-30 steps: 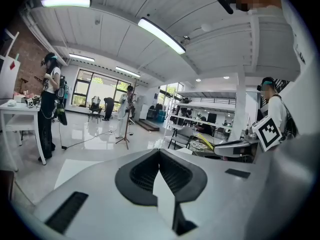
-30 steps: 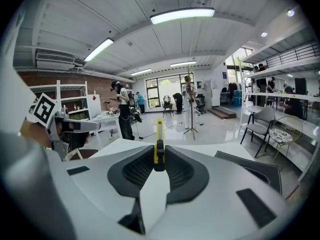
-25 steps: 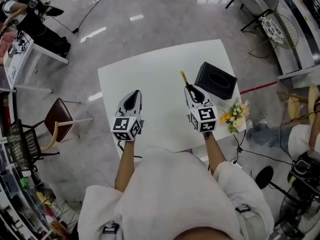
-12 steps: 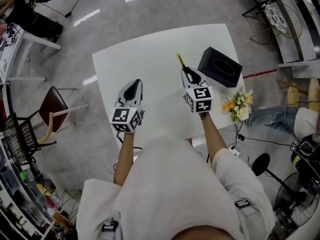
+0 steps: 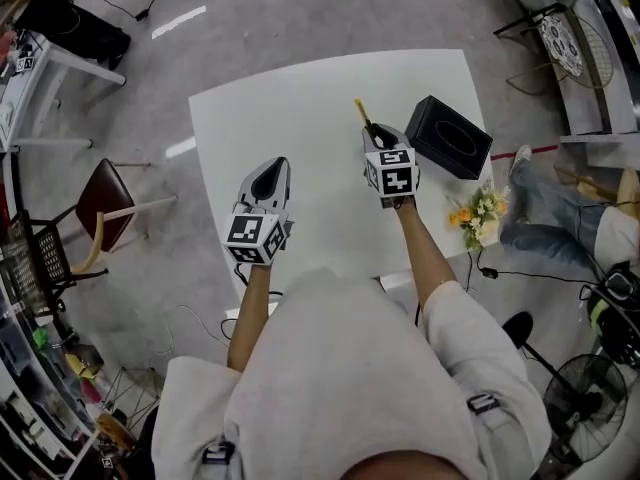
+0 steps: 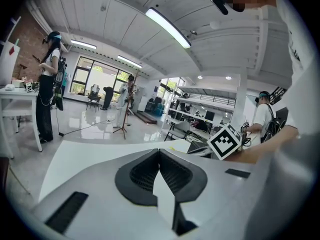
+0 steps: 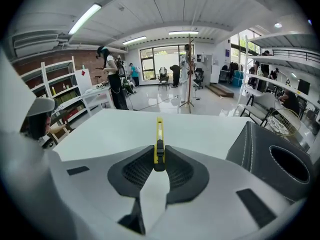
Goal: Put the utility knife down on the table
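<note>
The left gripper (image 5: 271, 171) hovers over the near side of the white table (image 5: 240, 128), jaws together on nothing. To its right, the right gripper (image 5: 371, 132) clamps the rear end of the yellow utility knife (image 5: 359, 112). The knife's long axis runs straight ahead of the jaws, over bare tabletop just left of the black box (image 5: 450, 136).

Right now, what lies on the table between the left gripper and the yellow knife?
Nothing: in the head view only bare white table separates the left gripper from the knife, which the right gripper holds.
</note>
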`<state>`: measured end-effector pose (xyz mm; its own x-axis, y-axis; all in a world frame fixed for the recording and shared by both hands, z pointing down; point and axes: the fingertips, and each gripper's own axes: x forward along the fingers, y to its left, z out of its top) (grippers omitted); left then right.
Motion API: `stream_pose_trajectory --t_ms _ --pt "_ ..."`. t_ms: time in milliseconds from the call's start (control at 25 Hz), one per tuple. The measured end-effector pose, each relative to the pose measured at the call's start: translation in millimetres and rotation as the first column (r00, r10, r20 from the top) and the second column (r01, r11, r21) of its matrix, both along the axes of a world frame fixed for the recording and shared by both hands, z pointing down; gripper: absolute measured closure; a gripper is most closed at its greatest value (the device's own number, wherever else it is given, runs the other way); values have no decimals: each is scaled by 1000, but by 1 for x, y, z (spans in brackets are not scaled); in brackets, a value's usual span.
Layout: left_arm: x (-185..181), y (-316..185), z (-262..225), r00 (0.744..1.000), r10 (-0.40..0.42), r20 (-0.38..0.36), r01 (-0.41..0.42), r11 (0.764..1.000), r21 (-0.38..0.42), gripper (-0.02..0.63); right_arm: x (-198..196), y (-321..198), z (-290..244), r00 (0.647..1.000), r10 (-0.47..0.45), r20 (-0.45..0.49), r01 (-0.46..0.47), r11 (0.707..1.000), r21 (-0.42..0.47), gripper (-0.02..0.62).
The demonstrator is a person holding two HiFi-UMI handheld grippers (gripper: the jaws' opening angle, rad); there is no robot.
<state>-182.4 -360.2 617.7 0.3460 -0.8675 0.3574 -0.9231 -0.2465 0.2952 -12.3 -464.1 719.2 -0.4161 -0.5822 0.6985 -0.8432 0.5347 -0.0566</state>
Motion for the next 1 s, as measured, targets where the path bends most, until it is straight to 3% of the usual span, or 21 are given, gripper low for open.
stream_pose_trajectory --t_ms 520,1000 --pt "-8 5 1 1000 -26 -1 26 1000 -6 586 -7 5 64 990 -50 -135 22 979 -201 512" --pt "-10 4 -4 999 -36 -2 36 999 5 586 -9 4 68 989 -74 -128 45 975 -216 511"
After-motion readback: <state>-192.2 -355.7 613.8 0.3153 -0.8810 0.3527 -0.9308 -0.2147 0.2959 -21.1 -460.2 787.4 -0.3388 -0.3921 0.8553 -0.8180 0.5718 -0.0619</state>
